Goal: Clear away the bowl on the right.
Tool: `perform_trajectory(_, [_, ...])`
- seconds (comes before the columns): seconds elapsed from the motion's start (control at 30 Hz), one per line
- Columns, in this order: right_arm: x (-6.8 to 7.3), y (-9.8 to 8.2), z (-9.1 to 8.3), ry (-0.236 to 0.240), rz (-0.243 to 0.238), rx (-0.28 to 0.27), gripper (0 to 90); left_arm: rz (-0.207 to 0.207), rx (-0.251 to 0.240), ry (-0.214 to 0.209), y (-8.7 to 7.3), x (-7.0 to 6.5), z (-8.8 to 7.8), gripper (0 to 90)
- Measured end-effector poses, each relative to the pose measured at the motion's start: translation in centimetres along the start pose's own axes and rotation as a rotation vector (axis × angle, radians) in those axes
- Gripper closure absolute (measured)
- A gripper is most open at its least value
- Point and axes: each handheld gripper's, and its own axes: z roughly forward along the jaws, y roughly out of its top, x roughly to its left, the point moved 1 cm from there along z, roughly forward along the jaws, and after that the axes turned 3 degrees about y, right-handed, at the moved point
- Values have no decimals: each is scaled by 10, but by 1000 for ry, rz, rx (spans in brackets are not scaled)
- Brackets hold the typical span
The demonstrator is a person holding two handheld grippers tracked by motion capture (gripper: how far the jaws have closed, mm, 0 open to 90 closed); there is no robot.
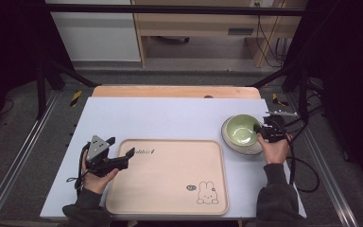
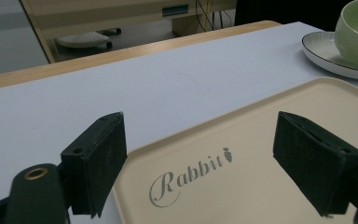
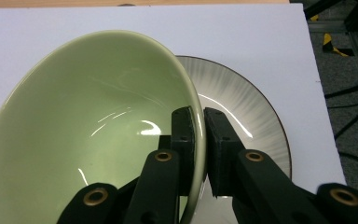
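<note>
Right jaws pinched the green bowl's rim, over the plate at the worktop's right side.

The green bowl (image 3: 88, 126) sat tilted on the white ribbed plate (image 3: 242, 98), right of the beige rabbit tray (image 1: 170, 175); the right gripper (image 3: 199, 135) clamped its near rim, one jaw inside and one outside. To do this step well, the lift should probably go straight up with the pinch kept firm, since a glazed rim could slip or drag the plate. The right hand (image 1: 275, 149) reached in from the bowl's right with the wrist bent inward. The left gripper (image 1: 123, 158) rested at the tray's left edge, jaws spread wide and holding nothing, its hand (image 1: 94, 177) low on the worktop (image 1: 170, 118).
</note>
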Motion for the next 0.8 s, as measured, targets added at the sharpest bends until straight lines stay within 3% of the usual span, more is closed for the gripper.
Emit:
perform_trajectory(0.47, [20, 8, -19, 82, -52, -41, 828, 3, 1, -9, 1, -2, 0, 171])
perform_trajectory(0.6, [27, 9, -23, 128, -51, -54, 829, 9, 5, -10, 1, -2, 0, 170])
perform_trajectory(0.8, [41, 12, -31, 160, -89, -66, 827, 8, -3, -11, 1, -4, 0, 169])
